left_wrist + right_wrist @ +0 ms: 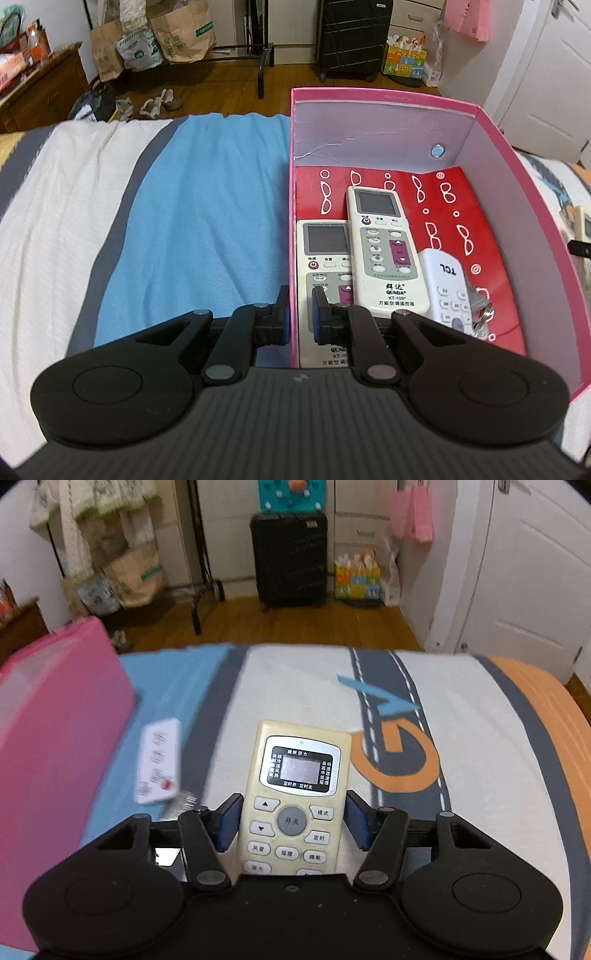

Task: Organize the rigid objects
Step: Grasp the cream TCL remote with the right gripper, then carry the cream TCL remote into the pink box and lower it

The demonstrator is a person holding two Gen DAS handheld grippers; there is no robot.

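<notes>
Your left claw (301,314) pinches the pink box's (384,96) near-left wall at lower centre of frame. Your right claw (291,821) straddles the yellowed remote (295,794) at centre frame, pads not visibly touching.

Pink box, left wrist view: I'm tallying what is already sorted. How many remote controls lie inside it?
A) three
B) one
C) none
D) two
A: inside the pink box lie two beige QUNDA remotes and a white TCL remote, all on its red floor.
</notes>
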